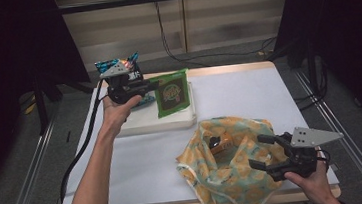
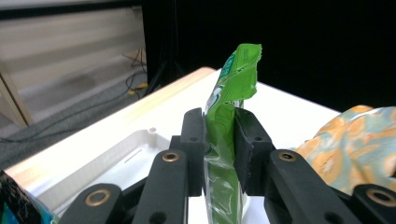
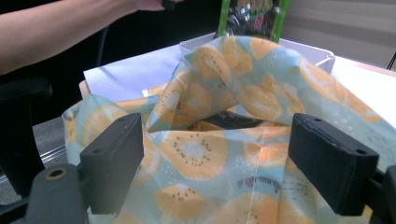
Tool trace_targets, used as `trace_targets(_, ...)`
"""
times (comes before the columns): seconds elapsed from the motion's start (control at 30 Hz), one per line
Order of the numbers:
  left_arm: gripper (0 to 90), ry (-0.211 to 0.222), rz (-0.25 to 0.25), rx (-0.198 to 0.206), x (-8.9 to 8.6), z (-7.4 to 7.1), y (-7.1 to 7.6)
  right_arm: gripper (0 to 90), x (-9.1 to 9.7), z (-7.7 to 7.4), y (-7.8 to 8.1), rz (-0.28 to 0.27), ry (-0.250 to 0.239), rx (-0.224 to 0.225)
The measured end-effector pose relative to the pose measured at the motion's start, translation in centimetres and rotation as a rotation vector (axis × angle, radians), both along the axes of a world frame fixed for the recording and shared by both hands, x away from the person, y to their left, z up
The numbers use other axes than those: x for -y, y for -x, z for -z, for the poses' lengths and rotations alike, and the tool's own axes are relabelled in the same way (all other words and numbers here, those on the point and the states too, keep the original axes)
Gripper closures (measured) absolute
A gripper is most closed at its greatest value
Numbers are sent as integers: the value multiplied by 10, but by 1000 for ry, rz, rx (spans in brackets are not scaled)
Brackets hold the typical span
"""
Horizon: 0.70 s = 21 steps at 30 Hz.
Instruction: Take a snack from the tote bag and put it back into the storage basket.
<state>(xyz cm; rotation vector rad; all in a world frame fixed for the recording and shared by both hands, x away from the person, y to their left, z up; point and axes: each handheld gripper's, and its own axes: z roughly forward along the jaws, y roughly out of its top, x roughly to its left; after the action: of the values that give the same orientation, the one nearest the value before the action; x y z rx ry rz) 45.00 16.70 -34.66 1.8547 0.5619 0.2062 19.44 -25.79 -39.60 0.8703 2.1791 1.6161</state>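
Observation:
My left gripper (image 1: 155, 86) is shut on the edge of a green snack packet (image 1: 171, 93), which hangs upright over the white tray (image 1: 141, 123). In the left gripper view its jaws (image 2: 219, 135) pinch the packet (image 2: 229, 107) between the pads. A cloth bag (image 1: 225, 163) printed with orange slices lies crumpled at the front right, its mouth gaping. My right gripper (image 1: 258, 151) is open at the bag's right side. In the right gripper view the wide jaws (image 3: 217, 154) stand to either side of the bag's cloth (image 3: 196, 100) without pressing on it, and the green packet (image 3: 254, 14) hangs beyond.
A blue snack packet (image 1: 125, 67) lies at the tray's far left corner, behind my left hand. Inside the bag an orange and dark packet (image 1: 218, 146) peeks out. The white table (image 1: 248, 90) has bare room at the back right. Cables run on the floor behind.

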Motion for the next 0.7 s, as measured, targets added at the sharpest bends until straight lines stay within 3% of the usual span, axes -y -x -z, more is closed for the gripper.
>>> trace_targets(0.13,754,-34,-11,-23,0,11,-16,178,2,-1,1,1,-4,5)
trace_targets(0.37,754,20,-37,-47,-1,26,-39,178,2,1,-1,-4,-3,-9)
trace_targets(0.43,754,14,-46,-47,-1,30,-47,178,1,1,-1,-7,-1,-10)
trace_targets(0.5,753,-21,-66,-54,-1,33,-54,178,1,1,-1,-8,1,-8)
trace_targets(0.63,753,0,-85,-74,-3,41,-68,177,2,1,-1,-8,-6,-10)
trace_targets(0.7,753,-9,-99,-83,-3,44,-74,177,3,2,-1,-5,-11,-13)
